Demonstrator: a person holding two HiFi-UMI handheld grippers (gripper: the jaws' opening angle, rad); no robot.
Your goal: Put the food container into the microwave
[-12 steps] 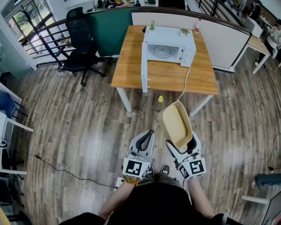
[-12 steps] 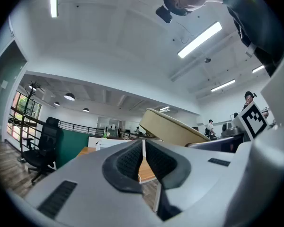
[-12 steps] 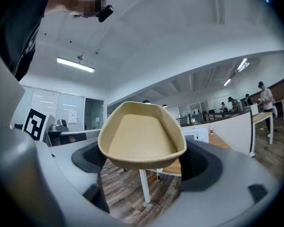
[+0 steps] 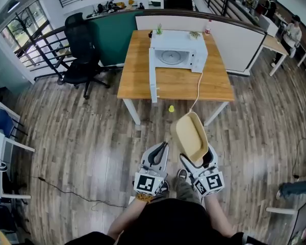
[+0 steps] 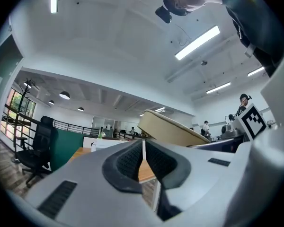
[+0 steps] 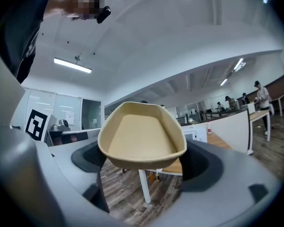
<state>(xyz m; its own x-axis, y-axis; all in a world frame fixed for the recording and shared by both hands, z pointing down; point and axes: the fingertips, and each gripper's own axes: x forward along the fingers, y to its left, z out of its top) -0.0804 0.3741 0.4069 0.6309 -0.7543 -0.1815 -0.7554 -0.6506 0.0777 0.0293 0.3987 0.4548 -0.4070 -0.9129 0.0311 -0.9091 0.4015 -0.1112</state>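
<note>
A beige, empty food container (image 4: 189, 136) is clamped at its near end by my right gripper (image 4: 196, 161), low over the wood floor; in the right gripper view the container (image 6: 142, 136) fills the middle, a dark pad on each side of it. My left gripper (image 4: 158, 154) hangs beside it, jaws shut and empty, its pads meeting in the left gripper view (image 5: 143, 159). The white microwave (image 4: 177, 54) stands at the back of a wooden table (image 4: 135, 80) ahead, and its door (image 4: 153, 78) is swung wide open toward me.
A black office chair (image 4: 80, 50) stands left of the table. A white cord (image 4: 198, 91) hangs off the table's front edge, and a small yellow object (image 4: 171, 108) lies on the floor below. A thin cable (image 4: 66, 185) runs across the floor at left. Partition walls stand behind the table.
The view has shifted a little, with the table and microwave slightly up and left. A shoe now shows between the grippers. Both grippers and the held container keep their places.
</note>
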